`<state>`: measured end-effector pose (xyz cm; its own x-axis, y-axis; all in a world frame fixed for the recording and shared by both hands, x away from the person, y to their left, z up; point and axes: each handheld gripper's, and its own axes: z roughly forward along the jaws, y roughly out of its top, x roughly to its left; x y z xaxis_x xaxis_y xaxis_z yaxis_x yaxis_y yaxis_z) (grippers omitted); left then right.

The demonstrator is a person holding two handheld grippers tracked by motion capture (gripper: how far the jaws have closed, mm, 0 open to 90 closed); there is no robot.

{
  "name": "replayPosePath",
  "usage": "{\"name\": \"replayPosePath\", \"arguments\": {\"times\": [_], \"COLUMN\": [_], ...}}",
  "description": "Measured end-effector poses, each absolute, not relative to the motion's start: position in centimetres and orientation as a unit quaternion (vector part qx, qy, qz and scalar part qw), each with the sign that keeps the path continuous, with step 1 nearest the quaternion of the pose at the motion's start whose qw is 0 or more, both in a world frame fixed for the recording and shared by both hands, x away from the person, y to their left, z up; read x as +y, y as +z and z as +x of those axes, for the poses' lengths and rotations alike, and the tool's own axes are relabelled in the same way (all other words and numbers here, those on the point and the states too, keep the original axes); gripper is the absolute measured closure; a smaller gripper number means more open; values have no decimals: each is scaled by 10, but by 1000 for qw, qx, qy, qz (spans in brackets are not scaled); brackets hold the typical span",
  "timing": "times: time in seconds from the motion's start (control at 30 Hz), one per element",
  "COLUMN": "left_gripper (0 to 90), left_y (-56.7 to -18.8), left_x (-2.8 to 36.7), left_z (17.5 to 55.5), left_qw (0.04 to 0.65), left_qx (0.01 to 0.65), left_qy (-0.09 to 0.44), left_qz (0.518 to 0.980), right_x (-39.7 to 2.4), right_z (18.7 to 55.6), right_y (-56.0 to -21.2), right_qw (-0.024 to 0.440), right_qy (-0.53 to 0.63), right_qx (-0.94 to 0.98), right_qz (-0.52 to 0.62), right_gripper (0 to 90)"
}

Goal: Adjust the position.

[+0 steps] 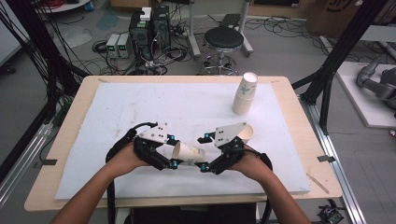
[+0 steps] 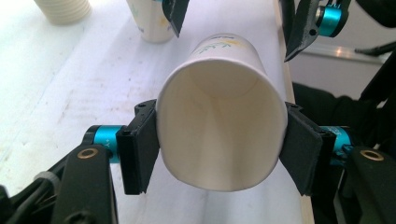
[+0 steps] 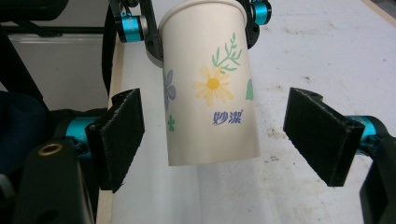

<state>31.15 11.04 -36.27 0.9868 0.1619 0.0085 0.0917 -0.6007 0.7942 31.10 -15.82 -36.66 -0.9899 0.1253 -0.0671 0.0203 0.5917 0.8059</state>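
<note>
A white paper cup (image 1: 189,153) printed with flowers hangs on its side just above the white board, between the two grippers. My left gripper (image 1: 174,151) is shut on it near the rim, and in the left gripper view the pads (image 2: 140,149) press the mouth of the cup (image 2: 222,135) into an oval. The right gripper (image 1: 203,154) faces it from the other side, open. In the right gripper view the cup's base end (image 3: 210,93) sits between the wide-apart pads (image 3: 123,135) without touching either.
A stack of upturned paper cups (image 1: 245,93) stands at the back right of the white board (image 1: 140,102). Another cup (image 1: 246,133) lies on its side just behind the right gripper. The wooden table's edge (image 1: 299,121) runs at the right; a stool (image 1: 223,42) stands beyond.
</note>
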Motion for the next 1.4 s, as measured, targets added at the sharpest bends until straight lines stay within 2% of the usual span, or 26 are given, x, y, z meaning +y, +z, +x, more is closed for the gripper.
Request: {"name": "replayPosePath", "arguments": {"times": [0.7, 1.1, 1.27, 1.33, 1.4], "left_gripper": [347, 346, 340, 339, 336], "left_y": [-344, -341, -344, -344, -344], "left_x": [91, 82, 79, 79, 78], "left_z": [317, 317, 317, 317, 317], "left_qw": [334, 312, 315, 317, 322], "left_qx": [53, 46, 46, 48, 51], "left_qy": [54, 56, 54, 55, 55], "left_qz": [940, 947, 947, 946, 944], "right_x": [-144, -125, -118, -117, -116], "right_z": [317, 318, 318, 318, 318], "right_y": [-366, -371, -375, -375, -377], "right_qw": [72, 86, 80, 71, 70], "right_qy": [400, 352, 336, 332, 328], "right_qx": [913, 932, 939, 941, 942], "right_qz": [31, 20, 16, 17, 15], "right_gripper": [209, 211, 291, 355, 364]}}
